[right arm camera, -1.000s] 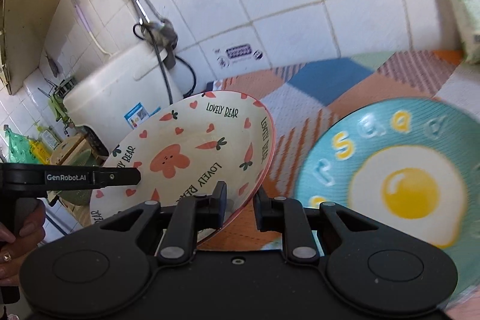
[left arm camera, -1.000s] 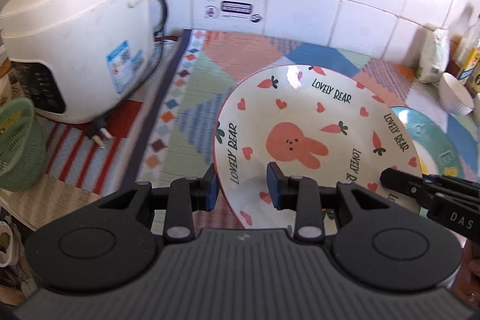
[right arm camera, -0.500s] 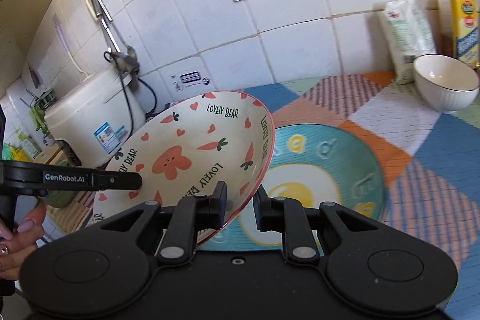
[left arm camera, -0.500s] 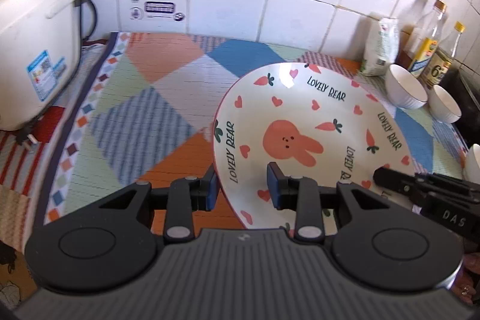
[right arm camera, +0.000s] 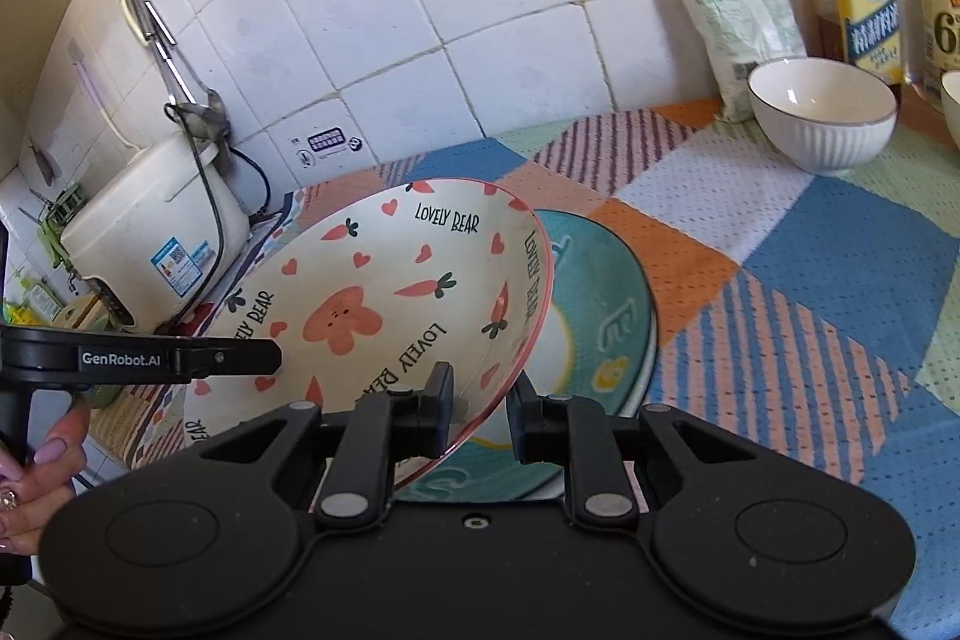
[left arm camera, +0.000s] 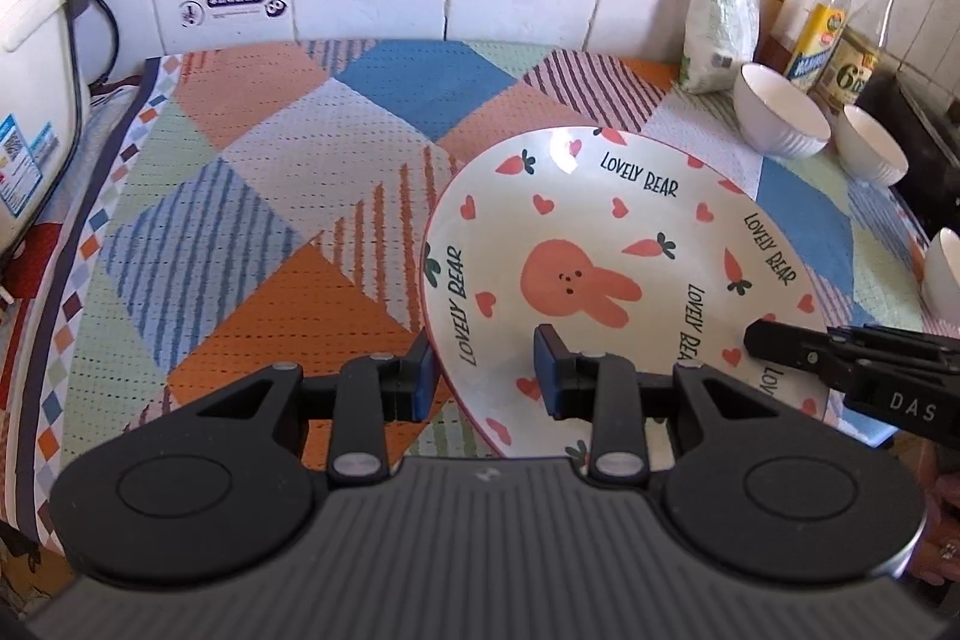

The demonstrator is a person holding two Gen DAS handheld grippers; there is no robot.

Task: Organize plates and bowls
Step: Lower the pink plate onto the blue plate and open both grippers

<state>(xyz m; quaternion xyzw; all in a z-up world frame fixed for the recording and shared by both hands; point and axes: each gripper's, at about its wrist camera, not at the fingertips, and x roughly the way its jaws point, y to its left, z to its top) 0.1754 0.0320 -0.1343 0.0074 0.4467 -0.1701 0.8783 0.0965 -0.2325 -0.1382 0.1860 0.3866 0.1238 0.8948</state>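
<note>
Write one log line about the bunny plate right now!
item: white ceramic bunny-print plate | held by: left hand-held gripper and right hand-held gripper, both clamping rim | position: above teal egg-print plate

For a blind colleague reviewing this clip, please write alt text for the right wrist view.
The right gripper is shut on the rim of a tilted rabbit plate, which the left gripper also holds, above a teal egg plate on a patchwork mat. A white bowl, bottles and a rice cooker stand along the tiled wall.
</note>
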